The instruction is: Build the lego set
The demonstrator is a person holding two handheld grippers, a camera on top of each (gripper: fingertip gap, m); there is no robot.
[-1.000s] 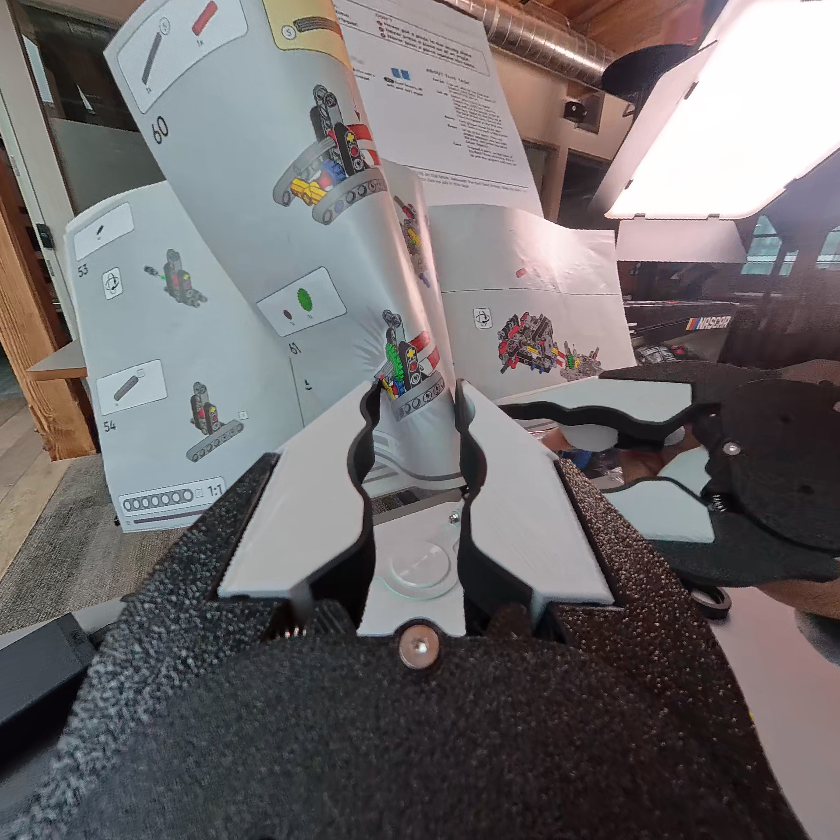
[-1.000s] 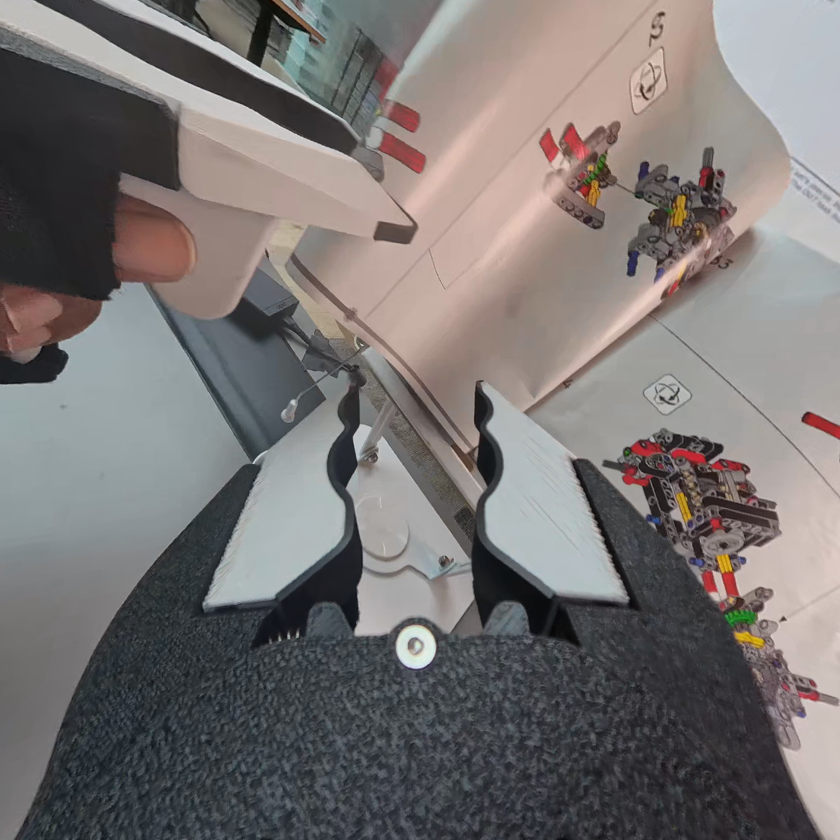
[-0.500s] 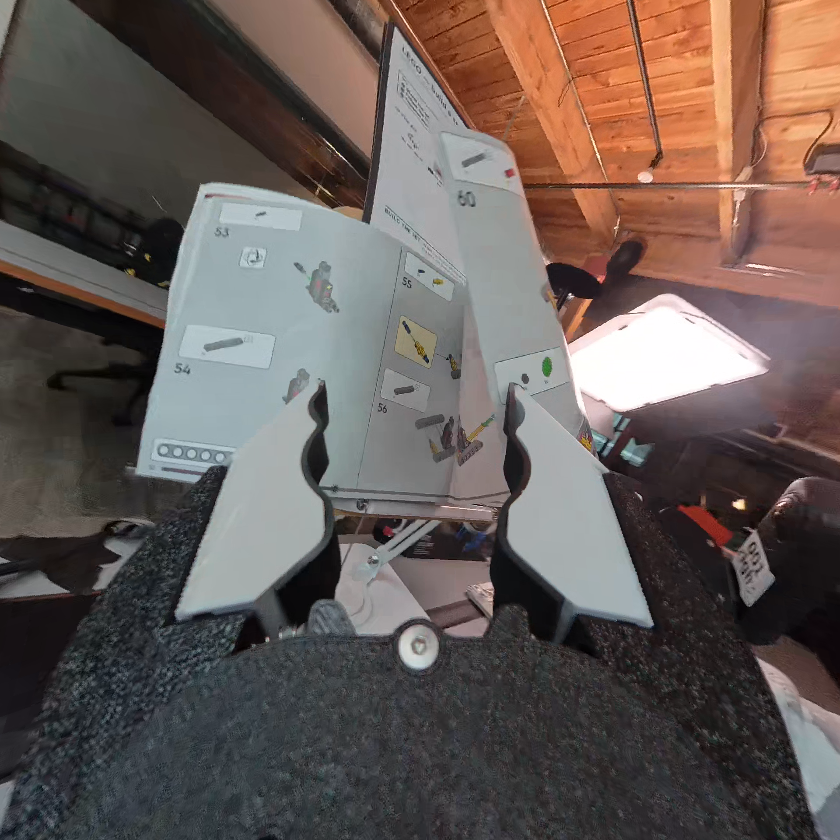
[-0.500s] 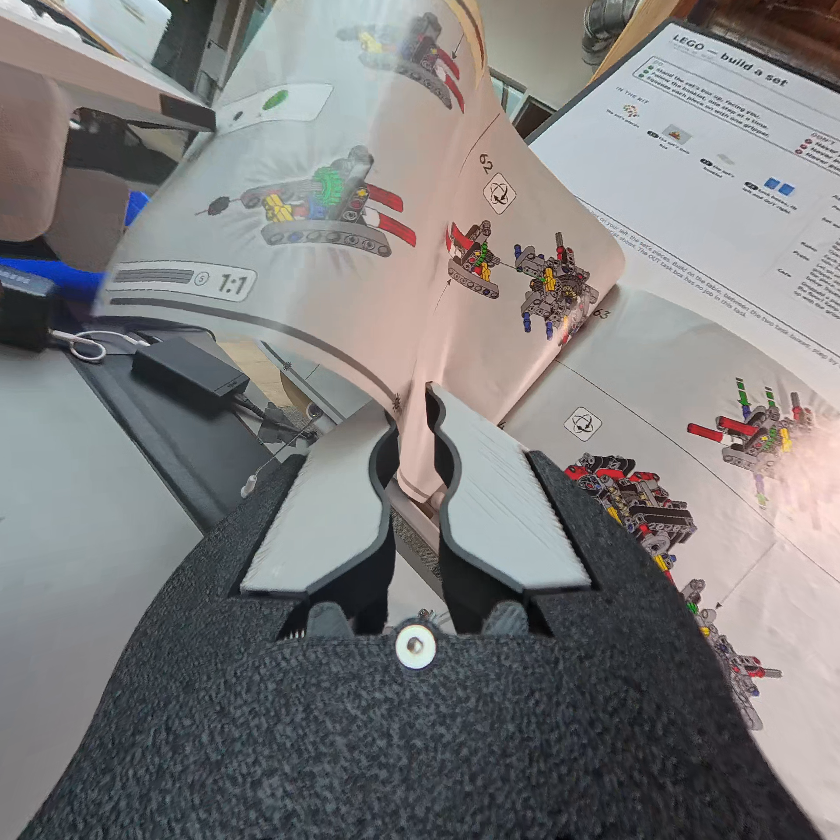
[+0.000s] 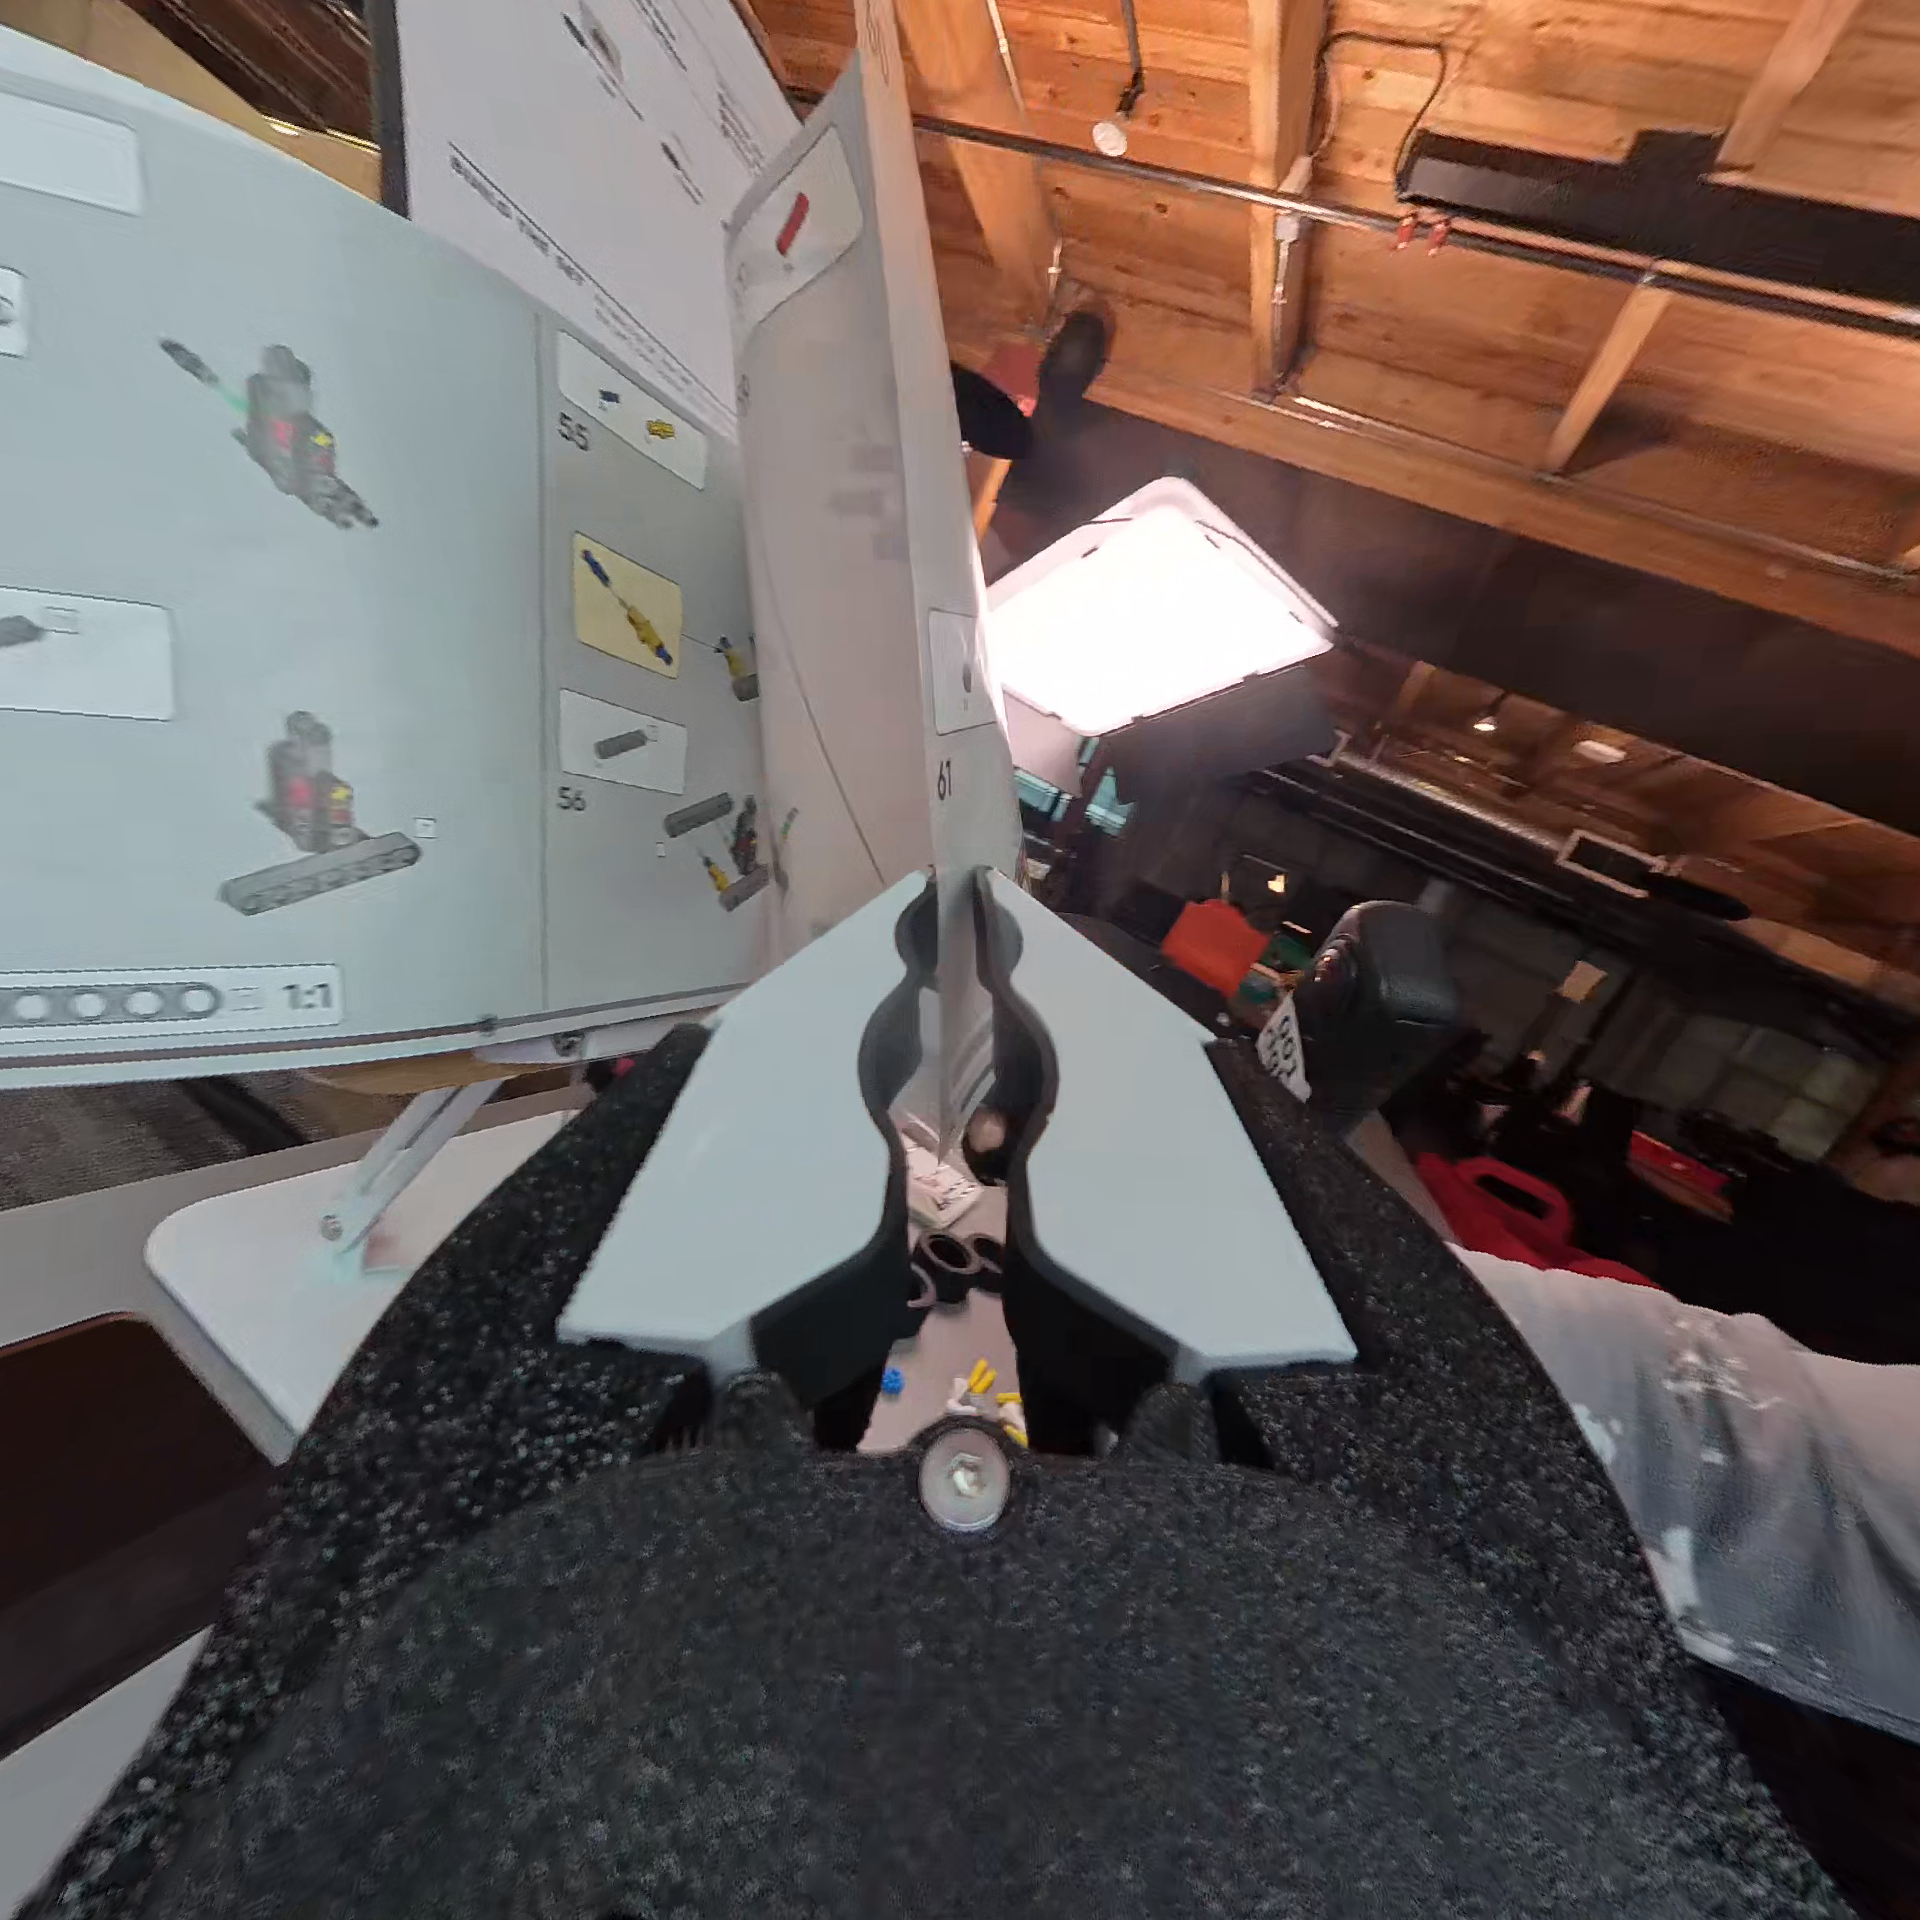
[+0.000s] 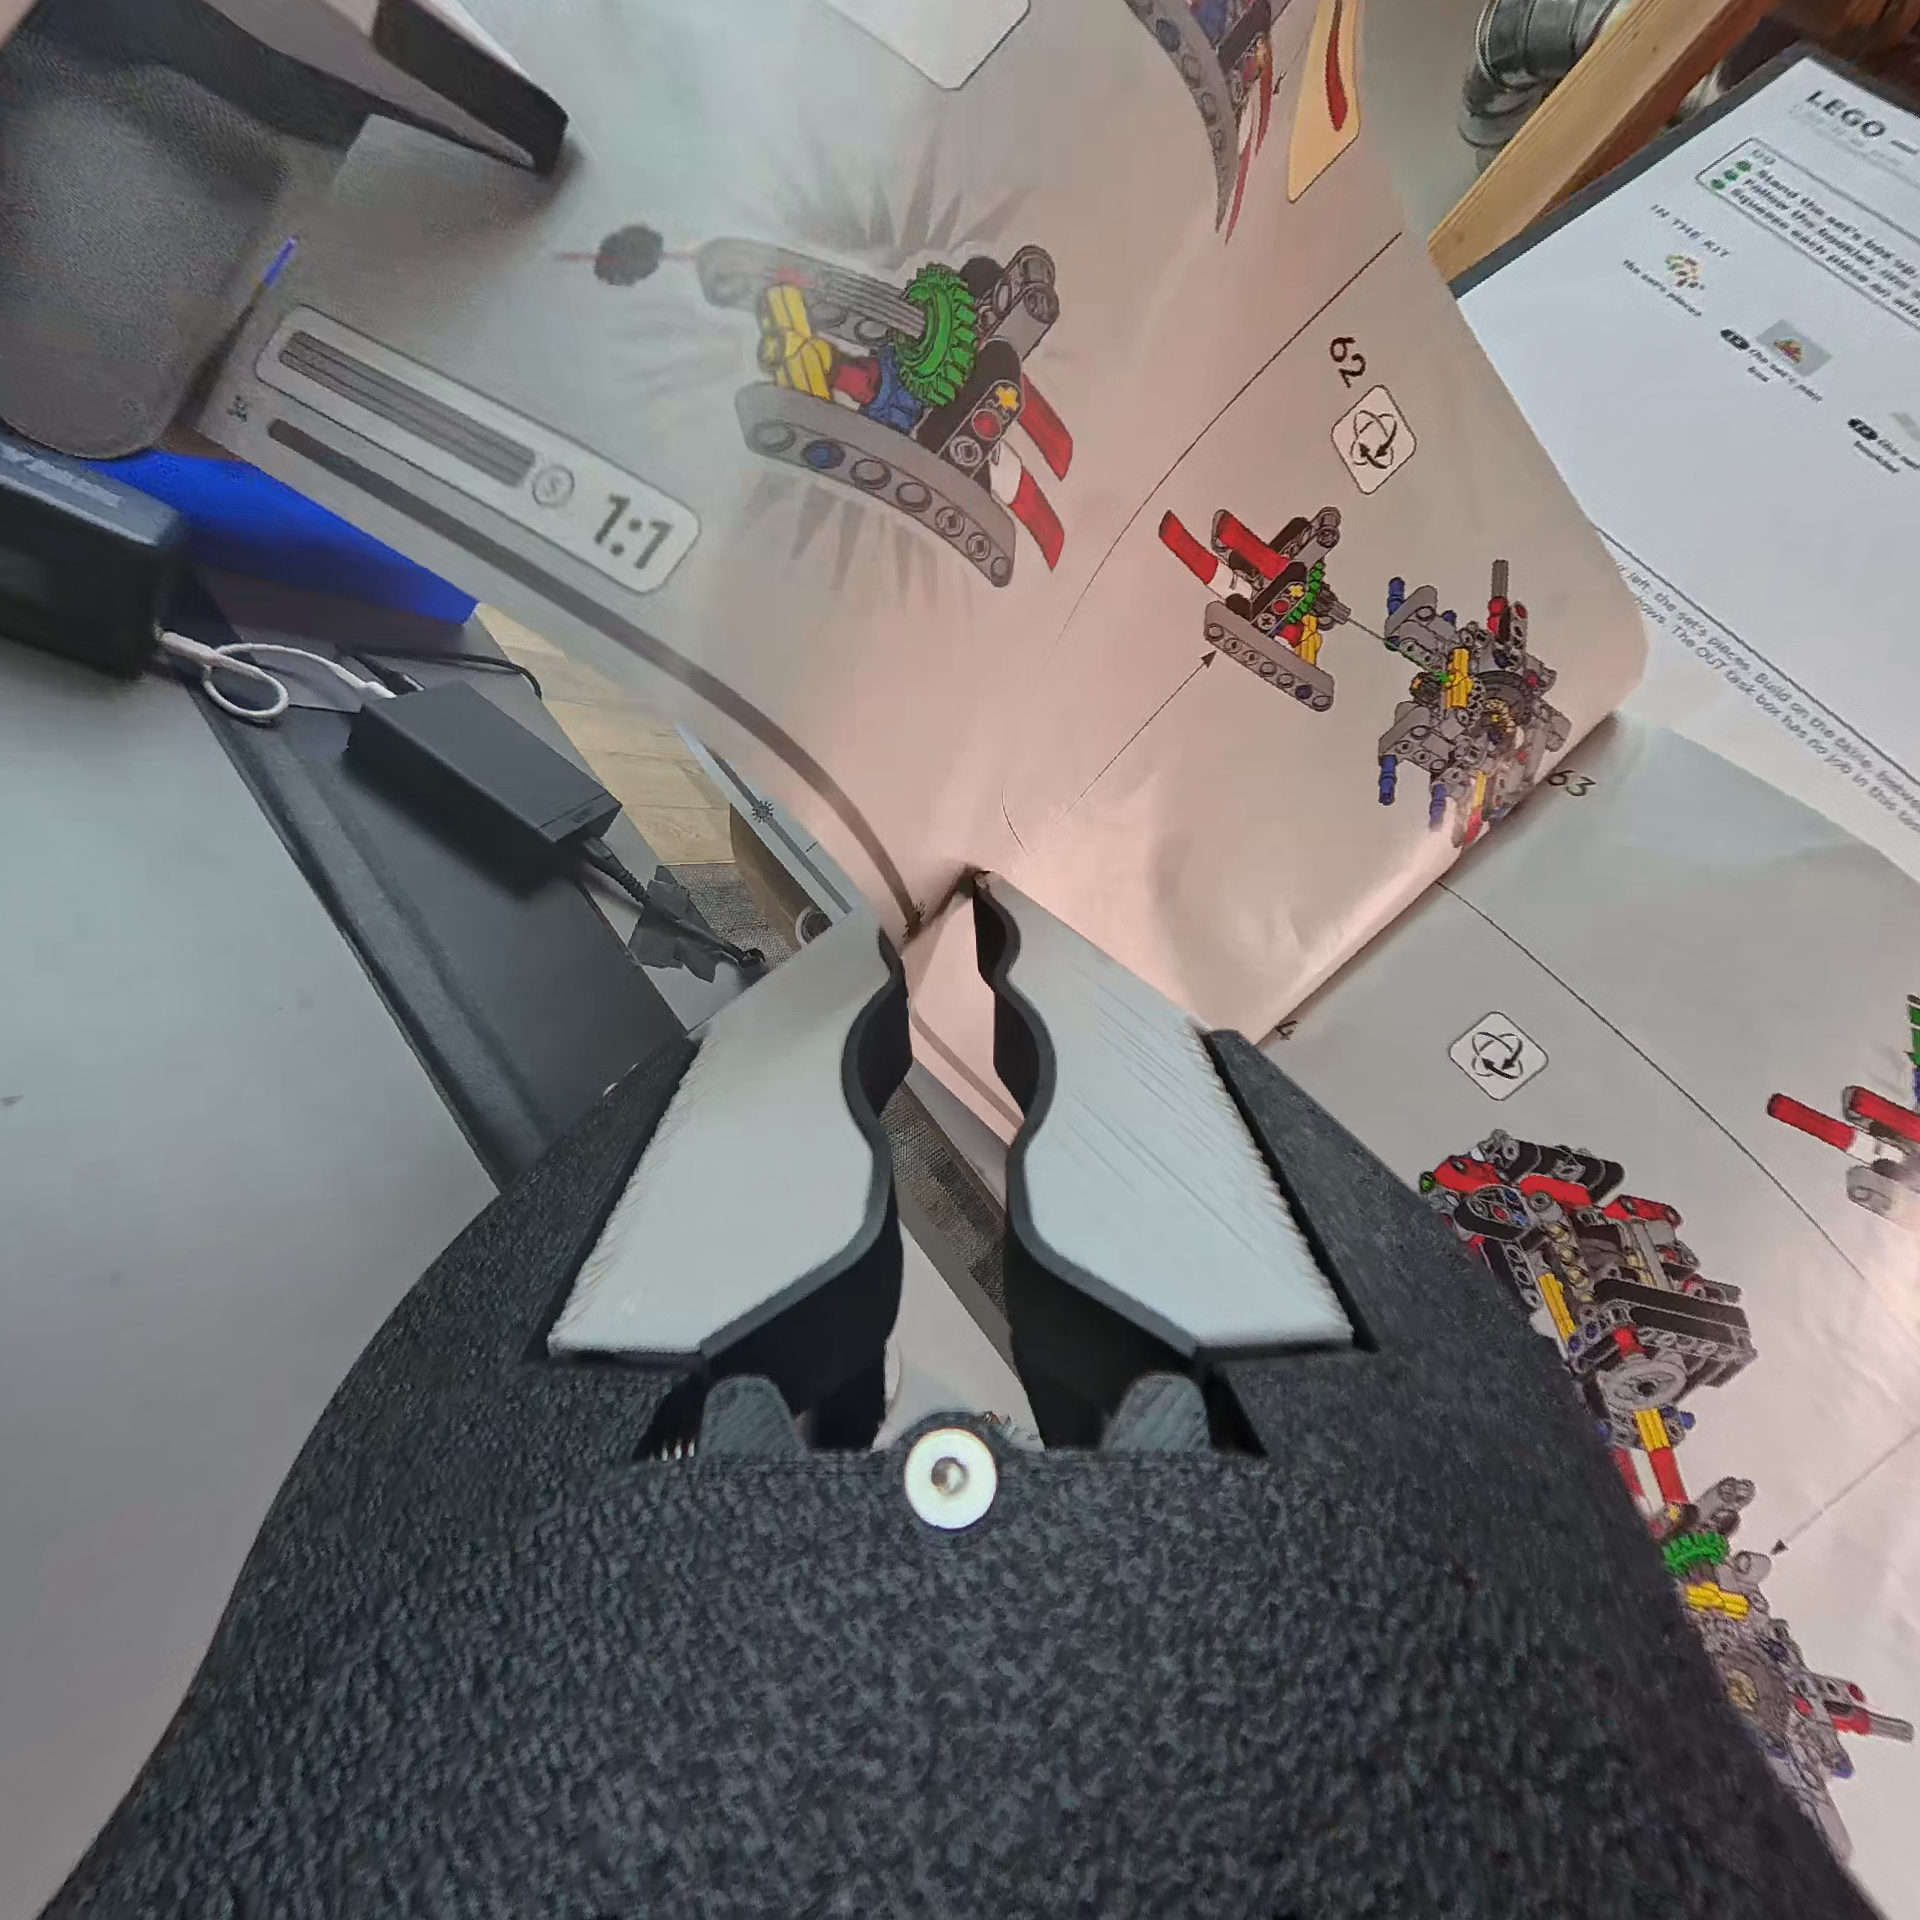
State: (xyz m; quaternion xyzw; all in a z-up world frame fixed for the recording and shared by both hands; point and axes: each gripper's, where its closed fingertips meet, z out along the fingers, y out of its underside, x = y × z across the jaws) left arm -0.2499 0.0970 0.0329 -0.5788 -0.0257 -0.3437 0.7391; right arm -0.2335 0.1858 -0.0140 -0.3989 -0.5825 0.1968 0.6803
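Note:
The Lego instruction booklet [image 5: 312, 623] stands open on a white stand [image 5: 405, 1153]. My left gripper [image 5: 956, 894] is shut on the lower edge of one page [image 5: 862, 520], which it holds upright and edge-on. Small yellow and blue Lego pieces [image 5: 977, 1387] and black rings [image 5: 948, 1259] lie on the table below its fingers. My right gripper [image 6: 935, 912] has its jaws a narrow gap apart at the bottom of the booklet's fold, with paper showing between them. The lifted page [image 6: 831, 343] curls over to the left above it, and the booklet's right-hand page [image 6: 1558, 1091] lies flat.
A printed sheet on a board [image 6: 1766, 364] stands behind the booklet. A black power adapter [image 6: 478, 769] with a cable and a blue object [image 6: 291, 520] lie at the table's left edge. A light panel [image 5: 1153, 613] hangs to the right. A pale sleeve [image 5: 1714, 1455] is at the right. Spacing between my two grippers at the tips: around 11 cm.
My left gripper was open half a second ago and has shut on the page's edge. The page has swung further up and over. My right gripper closed in a second ago and stays narrow.

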